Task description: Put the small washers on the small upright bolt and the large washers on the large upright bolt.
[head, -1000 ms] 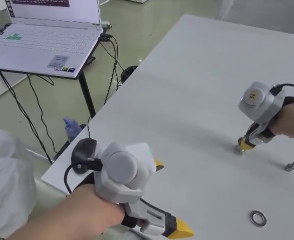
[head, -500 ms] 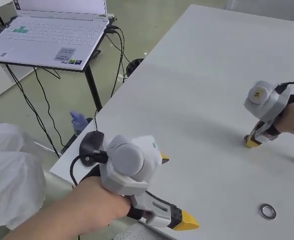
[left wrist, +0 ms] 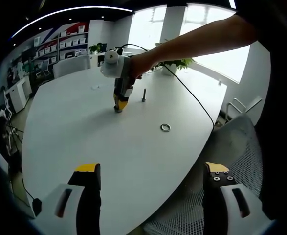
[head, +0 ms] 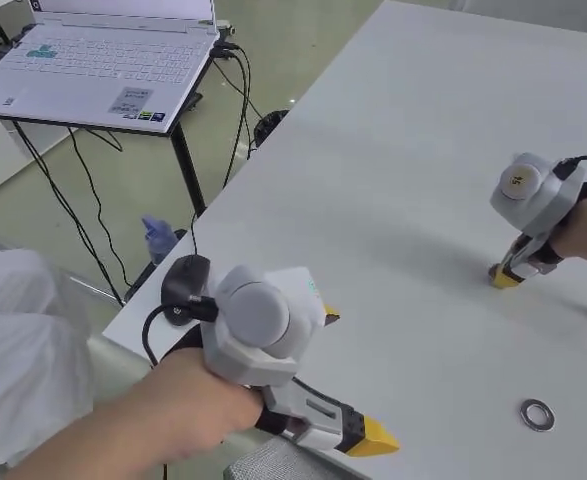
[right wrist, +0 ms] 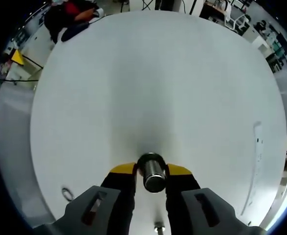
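My right gripper (right wrist: 151,170) points down at the white table (head: 393,180), shut on the large bolt (right wrist: 154,180), which stands upright with its head on the table. In the head view the right gripper (head: 504,279) is at the right edge. A small bolt (left wrist: 143,94) stands upright just beyond it. One large washer (head: 538,414) lies flat near the table's front edge, apart from both bolts; it is also in the left gripper view (left wrist: 165,128). My left gripper (left wrist: 151,169) hovers wide open at the table's near edge, with nothing between its fingers.
A laptop (head: 103,55) sits on a black stand left of the table, with cables hanging below it. A mesh chair back (left wrist: 231,147) stands by the table's edge near the left gripper. A person's white sleeve (head: 13,350) is at the lower left.
The head camera has shifted a little. The right gripper has stayed shut on the large bolt at the same spot, and the left gripper has hardly moved.
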